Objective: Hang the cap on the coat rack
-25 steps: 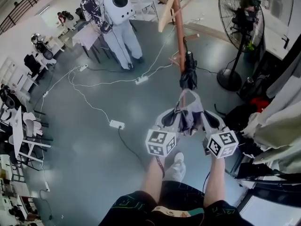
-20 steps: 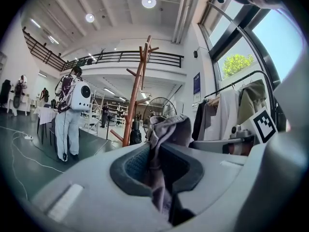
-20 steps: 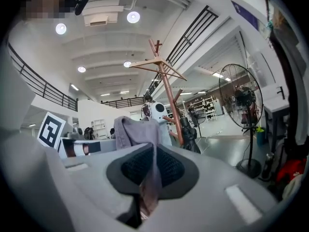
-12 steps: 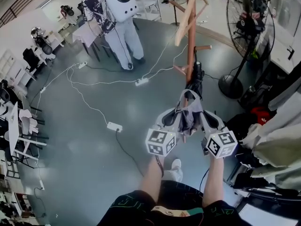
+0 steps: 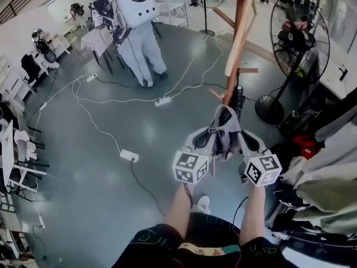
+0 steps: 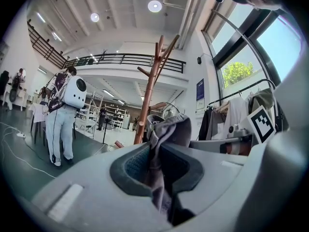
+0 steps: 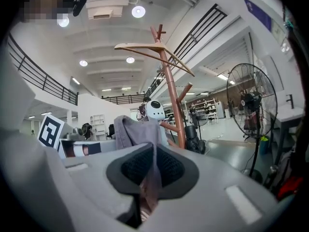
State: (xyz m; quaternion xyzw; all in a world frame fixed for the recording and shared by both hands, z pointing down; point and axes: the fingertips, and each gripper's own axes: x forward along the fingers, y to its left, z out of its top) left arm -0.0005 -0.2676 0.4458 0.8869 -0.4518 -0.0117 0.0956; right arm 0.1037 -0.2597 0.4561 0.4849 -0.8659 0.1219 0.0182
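Observation:
A grey cap (image 5: 225, 130) hangs stretched between my two grippers, held out level in front of me. My left gripper (image 5: 207, 143) is shut on the cap's left side, where its fabric (image 6: 164, 144) is pinched between the dark pads. My right gripper (image 5: 241, 144) is shut on the right side of the cap (image 7: 137, 134). Straight ahead stands the wooden coat rack (image 5: 239, 43), a reddish pole with angled pegs, which also shows in both gripper views (image 6: 148, 98) (image 7: 169, 86). A dark folded umbrella (image 5: 236, 100) hangs low on the rack, just beyond the cap.
A person in white trousers with a white round backpack (image 5: 135, 15) stands at the back left. Cables and power strips (image 5: 129, 156) trail over the grey floor. A standing fan (image 5: 290, 49) is right of the rack. Clothes (image 5: 323, 172) hang at the far right.
Both grippers and the cap have come closer to the coat rack. The rack now stands nearer and more to the right in the head view.

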